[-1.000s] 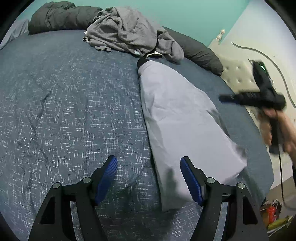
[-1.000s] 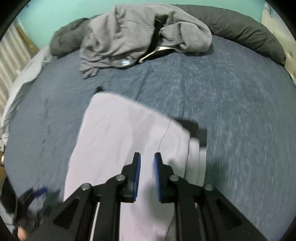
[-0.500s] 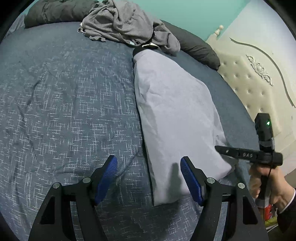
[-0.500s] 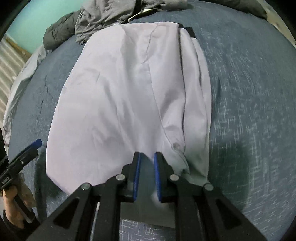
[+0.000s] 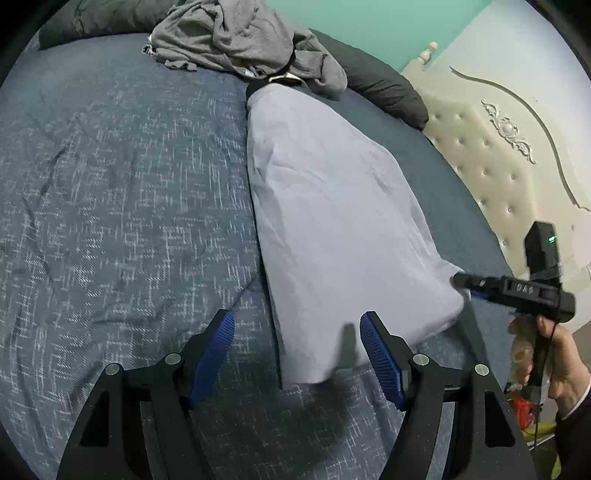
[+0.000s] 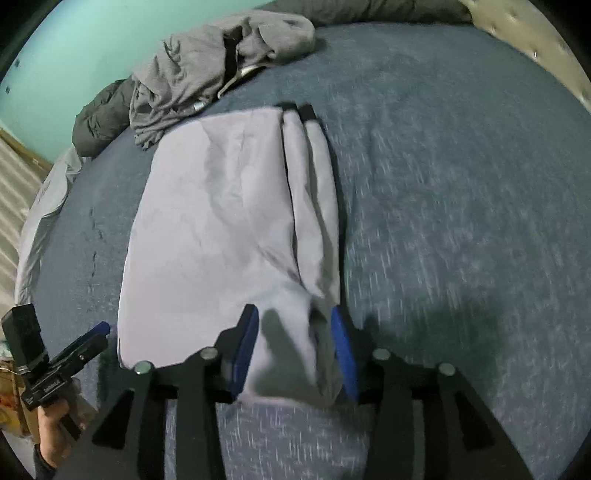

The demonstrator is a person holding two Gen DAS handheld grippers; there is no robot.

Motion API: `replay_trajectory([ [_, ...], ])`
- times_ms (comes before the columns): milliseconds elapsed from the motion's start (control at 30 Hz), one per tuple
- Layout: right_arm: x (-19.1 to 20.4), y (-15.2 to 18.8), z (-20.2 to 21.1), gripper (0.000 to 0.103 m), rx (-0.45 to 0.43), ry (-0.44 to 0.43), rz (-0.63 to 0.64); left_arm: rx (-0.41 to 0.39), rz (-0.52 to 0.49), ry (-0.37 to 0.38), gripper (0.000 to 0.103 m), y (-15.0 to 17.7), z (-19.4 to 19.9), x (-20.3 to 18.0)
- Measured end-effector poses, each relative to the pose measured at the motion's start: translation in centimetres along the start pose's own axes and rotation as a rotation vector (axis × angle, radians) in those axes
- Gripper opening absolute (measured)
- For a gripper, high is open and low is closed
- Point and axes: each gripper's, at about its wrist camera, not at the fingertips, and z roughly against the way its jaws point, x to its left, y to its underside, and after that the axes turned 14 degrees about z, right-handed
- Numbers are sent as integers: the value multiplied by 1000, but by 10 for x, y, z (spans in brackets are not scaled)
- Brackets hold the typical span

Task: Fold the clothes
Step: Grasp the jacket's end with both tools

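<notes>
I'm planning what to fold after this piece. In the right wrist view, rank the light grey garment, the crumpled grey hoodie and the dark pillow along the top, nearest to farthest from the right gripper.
1. Light grey garment: its near edge lies between the open fingers of the right gripper.
2. Crumpled grey hoodie: beyond it, upper left.
3. Dark pillow: farthest, along the top edge.

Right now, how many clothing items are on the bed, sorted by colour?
Light lavender: 1, the flat garment laid out on the bedspread.
Grey: 1 crumpled pile at the far side; whether it holds more than one piece cannot be told.
Total: 2 visible clothing items.
</notes>
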Motion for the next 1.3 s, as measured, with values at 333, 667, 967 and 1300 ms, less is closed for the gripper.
replay_trajectory([
  [333,-25,9,-20,68,36,-35,-90,18,69,31,74,-7,-6,6],
  [667,-18,-2,-11,68,23,-28,-47,76,83,33,74,-10,-26,2],
  [967,-22,-1,-24,59,23,-93,-52,141,128,72,74,-7,-49,8],
  [1300,-24,-1,-26,44,16,-170,-51,156,102,82,71,-9,-60,3],
])
